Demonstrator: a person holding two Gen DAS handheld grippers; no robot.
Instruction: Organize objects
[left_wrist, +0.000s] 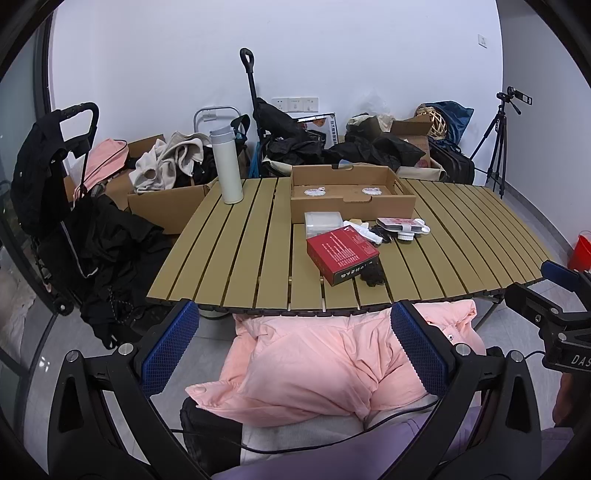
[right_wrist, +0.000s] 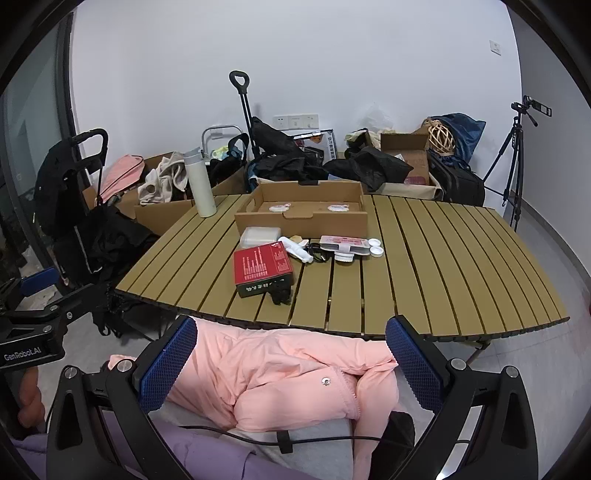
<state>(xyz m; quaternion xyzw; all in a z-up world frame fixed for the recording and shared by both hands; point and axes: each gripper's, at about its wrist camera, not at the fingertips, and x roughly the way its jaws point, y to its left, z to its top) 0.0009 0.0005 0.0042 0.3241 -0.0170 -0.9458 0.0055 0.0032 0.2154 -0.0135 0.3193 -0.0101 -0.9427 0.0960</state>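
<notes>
Both grippers, left (left_wrist: 291, 350) & right (right_wrist: 291, 365), jaws fully apart, nothing held; hung short of table (left_wrist: 229, 236), items (left_wrist: 341, 254) piled beside cardboard tray (left_wrist: 351, 206), apparently awaiting sorting.

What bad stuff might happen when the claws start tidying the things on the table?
1. The red box lies partly on a black tangled thing, so lifting either might drag the other.
2. The tall white bottle stands upright close to the table's far edge; a bump could topple it off.
3. The small white caps and tube lie crowded together in front of the cardboard tray, so a wide-open claw may knock neighbours away.
</notes>
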